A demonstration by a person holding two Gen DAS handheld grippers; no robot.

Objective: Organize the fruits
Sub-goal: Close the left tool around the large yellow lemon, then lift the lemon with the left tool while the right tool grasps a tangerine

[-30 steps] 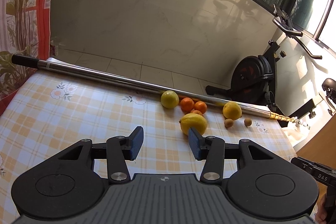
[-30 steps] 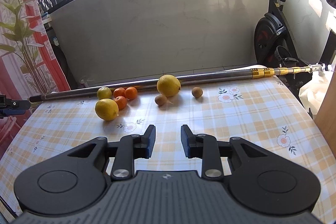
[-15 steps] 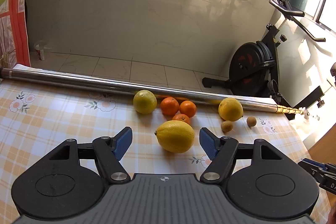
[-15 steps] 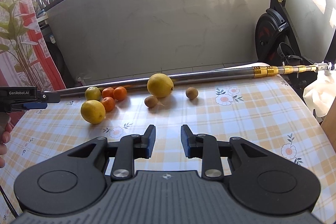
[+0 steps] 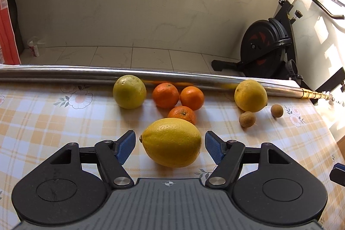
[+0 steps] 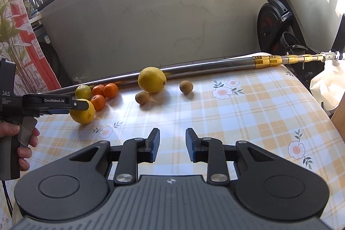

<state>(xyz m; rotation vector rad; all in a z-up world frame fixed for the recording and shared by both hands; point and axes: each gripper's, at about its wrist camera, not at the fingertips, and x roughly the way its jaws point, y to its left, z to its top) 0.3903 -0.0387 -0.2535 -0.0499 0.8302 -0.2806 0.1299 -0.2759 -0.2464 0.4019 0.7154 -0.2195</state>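
A big yellow lemon (image 5: 171,142) lies on the checked tablecloth between the fingers of my left gripper (image 5: 170,139). The jaws are open and a small gap shows at each blue pad. In the right wrist view the left gripper (image 6: 79,105) reaches across that lemon (image 6: 83,113) from the left. Behind it sit three mandarins (image 5: 166,95), a greenish-yellow citrus (image 5: 129,92), a second lemon (image 5: 250,96) and two small brown fruits (image 5: 247,119). My right gripper (image 6: 171,143) hovers shut over bare cloth with nothing between its pads.
A long metal pole (image 5: 64,72) lies along the table's far edge, just behind the fruit. An exercise bike (image 5: 265,49) stands beyond the table at the right. A person's hand (image 6: 23,143) holds the left gripper's handle. White cloth (image 6: 327,89) hangs off the right edge.
My left gripper has come forward and down, its jaws have widened, and the big lemon now lies between them. The right gripper has dipped slightly and stayed shut.
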